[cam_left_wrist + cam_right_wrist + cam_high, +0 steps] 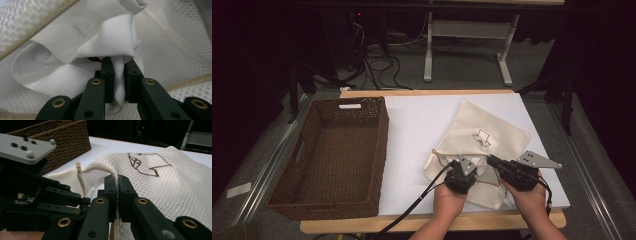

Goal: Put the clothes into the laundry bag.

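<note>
Both hands low at the bottom centre-right of the high view, forearms coming up from the frame edge, claws side by side. Left claw (119, 75) clamped on white smooth cloth (110, 37) inside the cream mesh zip bag (492, 130). Right claw (117, 192) pinched on the bag's zipper edge, lifting it off the white tabletop (417, 125).

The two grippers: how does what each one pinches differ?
The left gripper clamps smooth white cloth inside the mesh bag; the right gripper clamps the bag's zipped edge. The cloth is plain and crumpled, the bag honeycombed with a brown stitched design. Both grippers are shut on fabric.
</note>
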